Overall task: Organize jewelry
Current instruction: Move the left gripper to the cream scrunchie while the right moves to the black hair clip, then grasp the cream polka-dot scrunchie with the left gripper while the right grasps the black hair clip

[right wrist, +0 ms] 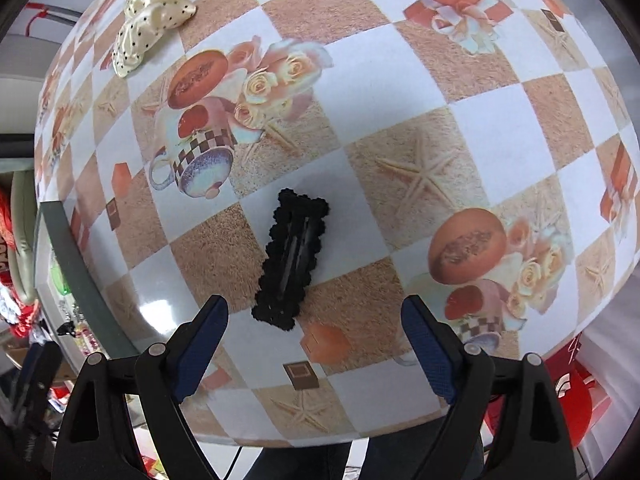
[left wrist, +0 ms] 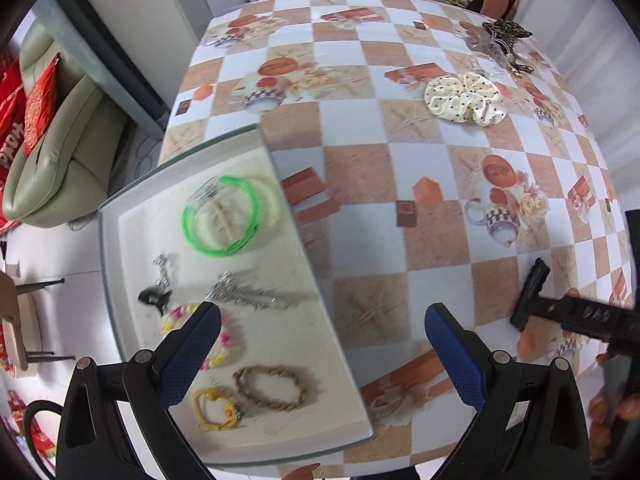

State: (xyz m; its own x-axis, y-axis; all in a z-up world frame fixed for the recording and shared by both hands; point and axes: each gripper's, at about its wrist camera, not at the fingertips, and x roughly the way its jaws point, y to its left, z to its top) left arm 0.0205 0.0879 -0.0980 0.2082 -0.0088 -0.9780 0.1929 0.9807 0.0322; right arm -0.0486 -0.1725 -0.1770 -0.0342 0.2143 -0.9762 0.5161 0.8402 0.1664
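A black scalloped hair clip (right wrist: 292,260) lies flat on the checked tablecloth. My right gripper (right wrist: 315,308) hovers over it, pointing down, open wide; the clip's near end sits between the fingertips, untouched. My left gripper (left wrist: 323,316) is open and empty, straddling the right rim of the white tray (left wrist: 320,280). Inside the tray lie a green bangle (left wrist: 192,232), silver clips (left wrist: 248,296), a small black clip (left wrist: 154,298), a flower bead bracelet (left wrist: 224,340), a braided bracelet (left wrist: 272,388) and a yellow hair tie (left wrist: 216,408). Part of the right gripper's black body (left wrist: 584,314) shows at the right edge.
A cream polka-dot scrunchie (left wrist: 464,100) (right wrist: 148,28) lies further back on the table. A heap of hair clips (left wrist: 500,40) sits at the far right corner. The tray's edge (right wrist: 80,280) is left of the right gripper. The table's near edge is just below both grippers.
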